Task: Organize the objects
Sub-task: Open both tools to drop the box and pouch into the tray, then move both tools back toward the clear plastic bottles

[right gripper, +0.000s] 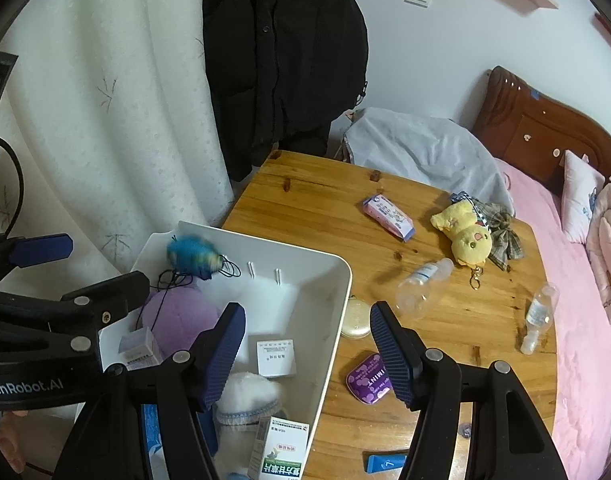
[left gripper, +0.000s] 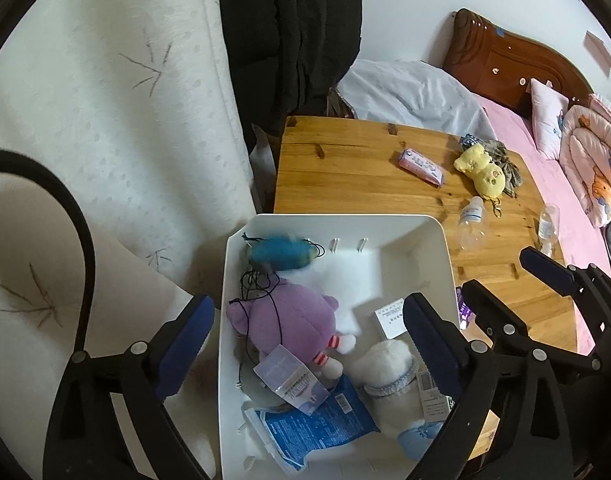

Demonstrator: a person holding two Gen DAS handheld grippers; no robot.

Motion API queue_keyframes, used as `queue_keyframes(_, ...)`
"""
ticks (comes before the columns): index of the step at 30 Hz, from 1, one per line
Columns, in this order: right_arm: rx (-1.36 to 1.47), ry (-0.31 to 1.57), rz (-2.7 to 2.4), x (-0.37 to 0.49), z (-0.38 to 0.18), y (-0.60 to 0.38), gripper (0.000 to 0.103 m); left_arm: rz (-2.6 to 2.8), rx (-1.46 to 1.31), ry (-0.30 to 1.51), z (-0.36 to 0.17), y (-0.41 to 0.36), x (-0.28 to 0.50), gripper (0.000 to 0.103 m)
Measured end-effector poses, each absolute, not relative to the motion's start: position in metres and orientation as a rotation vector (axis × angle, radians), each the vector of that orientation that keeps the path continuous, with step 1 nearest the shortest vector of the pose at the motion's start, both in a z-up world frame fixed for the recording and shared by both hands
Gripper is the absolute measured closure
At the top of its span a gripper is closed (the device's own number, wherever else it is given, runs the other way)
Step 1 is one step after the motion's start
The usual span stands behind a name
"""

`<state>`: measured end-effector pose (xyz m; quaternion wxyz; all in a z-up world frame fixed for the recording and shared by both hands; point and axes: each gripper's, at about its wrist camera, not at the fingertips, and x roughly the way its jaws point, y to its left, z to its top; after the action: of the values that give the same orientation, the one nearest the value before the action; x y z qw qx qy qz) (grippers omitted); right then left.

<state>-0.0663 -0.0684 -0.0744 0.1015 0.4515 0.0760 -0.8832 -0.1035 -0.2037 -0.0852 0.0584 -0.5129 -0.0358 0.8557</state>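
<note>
A white bin (left gripper: 445, 248) (right gripper: 337, 300) stands at the wooden table's left edge. It holds a purple plush (left gripper: 293, 316), a white plush (left gripper: 389, 364), small boxes and a blue packet (left gripper: 317, 424). A blue toy (left gripper: 281, 252) (right gripper: 193, 256) with a black cord shows blurred at the bin's far corner. My left gripper (left gripper: 305, 340) hangs open above the bin with nothing between its fingers. Over the bin's right rim my right gripper (right gripper: 307, 356) is open and empty too. On the table lie a pink tissue pack (right gripper: 389, 216), a yellow plush (right gripper: 465, 232), a purple mint tin (right gripper: 365, 378) and a gold compact (right gripper: 355, 320).
Two clear bottles (right gripper: 421, 288) (right gripper: 539, 312) lie on the table (right gripper: 305, 200), and a small blue item (right gripper: 385, 462) sits near its front edge. A bed with pink sheets (right gripper: 577, 360) borders the table's right side. A white curtain (right gripper: 105, 140) and a black coat (right gripper: 281, 60) hang behind.
</note>
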Motion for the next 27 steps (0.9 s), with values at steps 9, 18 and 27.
queue_keyframes(9,1.341,0.199,-2.611,-0.06,-0.074,-0.059,0.037,2.597,-1.551,-0.1,-0.083,-0.201,-0.102,0.006)
queue_keyframes(18,1.341,0.184,-2.611,-0.052,-0.072,-0.056,0.037,2.592,-1.553,-0.089,-0.08,-0.198,-0.098,0.006)
queue_keyframes(27,1.321,0.143,-2.654,-0.045,-0.057,-0.036,0.037,2.587,-1.515,-0.049,-0.066,-0.183,-0.096,0.006)
